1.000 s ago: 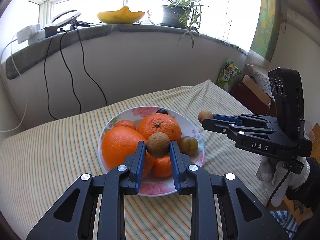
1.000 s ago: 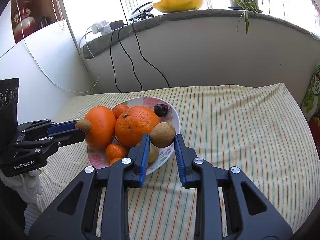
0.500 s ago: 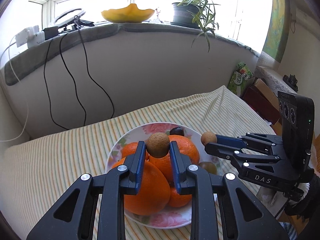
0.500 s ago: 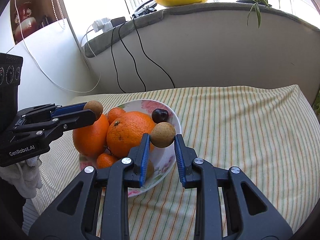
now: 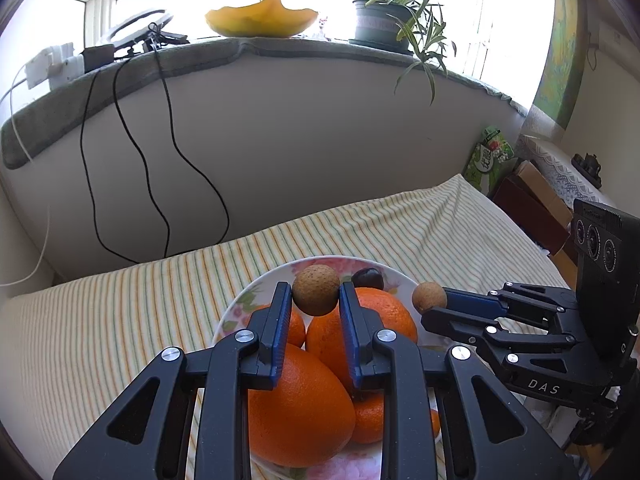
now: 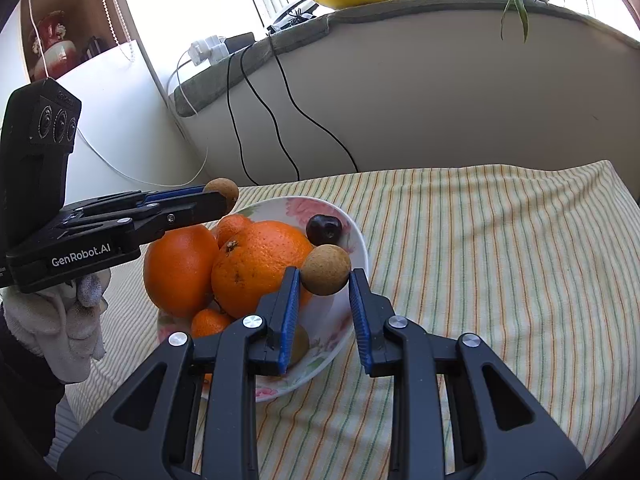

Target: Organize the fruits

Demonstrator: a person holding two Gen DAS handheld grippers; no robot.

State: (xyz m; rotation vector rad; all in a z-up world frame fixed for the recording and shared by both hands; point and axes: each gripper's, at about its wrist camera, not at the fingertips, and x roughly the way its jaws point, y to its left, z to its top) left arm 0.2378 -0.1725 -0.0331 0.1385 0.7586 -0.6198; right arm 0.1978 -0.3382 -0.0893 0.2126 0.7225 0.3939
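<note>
A flowered plate (image 5: 256, 286) (image 6: 356, 232) on the striped cloth holds several oranges (image 5: 296, 404) (image 6: 256, 268), a dark cherry (image 6: 323, 229) (image 5: 367, 277) and a greenish fruit low in the plate (image 6: 300, 344). My left gripper (image 5: 314, 294) is shut on a small brown longan (image 5: 316, 289) and holds it above the oranges; it also shows in the right wrist view (image 6: 224, 196). My right gripper (image 6: 325, 274) is shut on another brown longan (image 6: 326, 269) above the plate's right side; it also shows in the left wrist view (image 5: 430, 298).
The striped cloth (image 6: 500, 248) covers the surface around the plate. A grey wall with hanging black cables (image 5: 160, 184) stands behind. A sill above holds a yellow bowl (image 5: 260, 20) and a potted plant (image 5: 384, 20). Boxes (image 5: 532, 204) stand at the right.
Both grippers have risen and moved further over the plate, each still holding its longan. The plate and oranges sit lower and closer in both views.
</note>
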